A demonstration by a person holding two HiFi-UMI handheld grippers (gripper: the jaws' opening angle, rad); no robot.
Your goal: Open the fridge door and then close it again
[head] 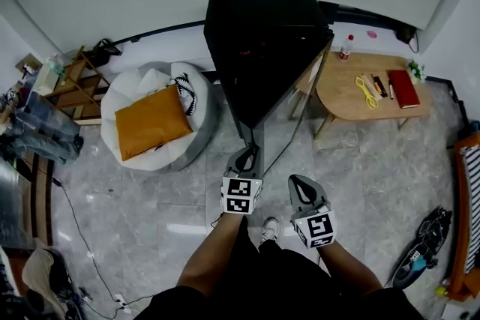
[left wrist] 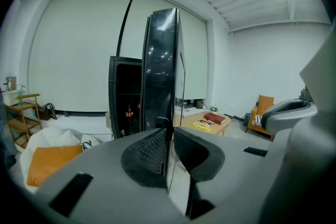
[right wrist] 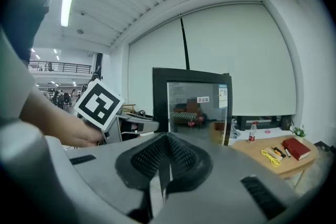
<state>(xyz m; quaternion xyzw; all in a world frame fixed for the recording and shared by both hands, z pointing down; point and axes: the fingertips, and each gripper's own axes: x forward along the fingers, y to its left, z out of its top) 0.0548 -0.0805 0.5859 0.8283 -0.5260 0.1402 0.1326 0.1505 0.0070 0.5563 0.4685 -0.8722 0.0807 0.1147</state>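
Note:
The black fridge [head: 262, 34] stands against the back wall with its glass door [head: 257, 135] swung out towards me. My left gripper [head: 244, 160] is at the door's free edge. In the left gripper view the door [left wrist: 160, 71] shows edge-on and runs down between the pads, with the left gripper [left wrist: 168, 152] shut on it; bottles [left wrist: 129, 114] stand in the open cabinet behind. My right gripper [head: 304, 195] hangs to the right of the left one, clear of the door. In the right gripper view its jaws [right wrist: 167, 157] are shut and empty, facing the glass door [right wrist: 197, 107].
A white beanbag with an orange cushion [head: 152, 120] lies left of the fridge, a wooden shelf [head: 71, 82] beyond it. A wooden table [head: 345, 97] with a red book [head: 403, 88] stands on the right. A skateboard [head: 424, 247] lies at the lower right. A cable [head: 79, 232] trails over the floor.

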